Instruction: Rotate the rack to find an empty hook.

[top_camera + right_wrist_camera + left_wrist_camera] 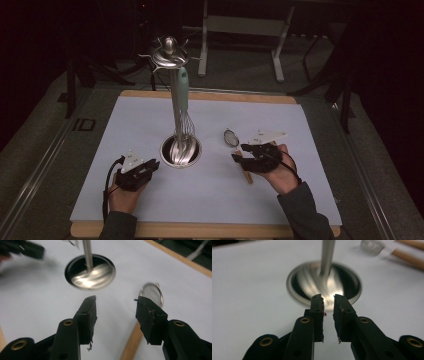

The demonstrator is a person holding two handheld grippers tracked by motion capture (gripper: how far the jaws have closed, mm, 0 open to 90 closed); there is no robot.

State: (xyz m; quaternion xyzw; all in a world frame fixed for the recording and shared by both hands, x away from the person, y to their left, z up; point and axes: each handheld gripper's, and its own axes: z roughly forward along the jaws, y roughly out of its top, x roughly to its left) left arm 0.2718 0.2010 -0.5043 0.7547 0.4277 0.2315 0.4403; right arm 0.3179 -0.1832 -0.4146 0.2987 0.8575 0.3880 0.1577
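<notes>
The right tongs [243,159] stand wide open with nothing pressed between the pads. In the right gripper view their two black jaws straddle the wooden handle [132,342] of a small strainer [231,137], which lies flat on the tabletop [150,115]; the handle runs under the gap close to one jaw, and the strainer's round mesh head [151,293] shows just beyond that jaw's tip. From the high view these tongs sit right over the handle, with the mesh head pointing away from the person, and whether a pad touches the wood I cannot tell.

The left tongs [152,165] are narrowed to a slim gap and grip nothing. In the left gripper view the pale tabletop shows through the gap, and the jaws point at the near rim of the round steel base [324,283].

That base belongs to a utensil stand [179,107] in the middle of the tabletop, between the two hands. Its polished pole rises to a crown of hooks [169,54], and a whisk [184,112] with a pale green handle hangs from one hook beside the pole, its wires reaching down toward the dish of the base.

The strainer lies to the right of the stand, apart from it.
</notes>
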